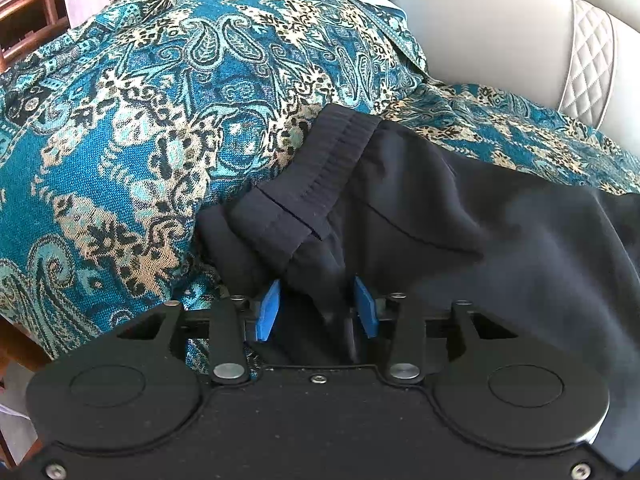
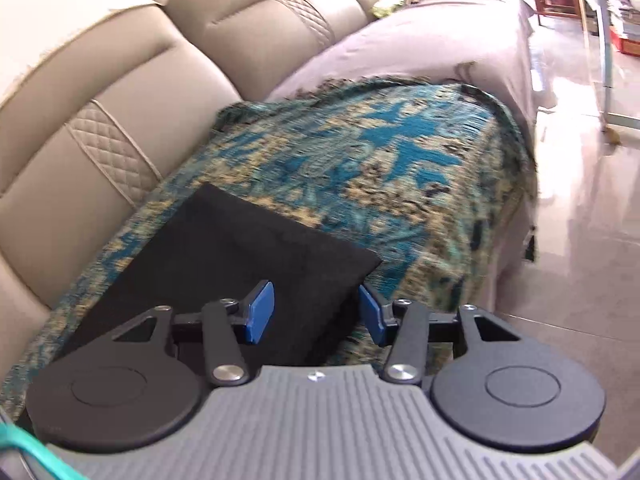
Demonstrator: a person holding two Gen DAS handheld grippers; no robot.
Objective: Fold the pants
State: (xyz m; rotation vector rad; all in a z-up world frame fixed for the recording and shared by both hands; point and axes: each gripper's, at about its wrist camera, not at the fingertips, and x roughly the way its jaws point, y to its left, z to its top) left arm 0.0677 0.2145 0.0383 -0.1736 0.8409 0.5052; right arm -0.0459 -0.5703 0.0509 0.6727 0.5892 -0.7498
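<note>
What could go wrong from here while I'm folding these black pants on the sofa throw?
1. The left hand-held gripper has bunched fabric of the black pants between pads that look only partly closed, so the cloth may slip out when pulled.
2. The waistband is already rumpled and doubled over, so a fold from here could come out crooked.
3. The right hand-held gripper is open, straddling the pants' edge near the patterned throw; closing there might pinch the throw too.

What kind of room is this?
Probably a living room at home. There is a long beige sofa draped with a teal patterned throw, black pants lying on it, and a shiny tiled floor alongside.
</note>
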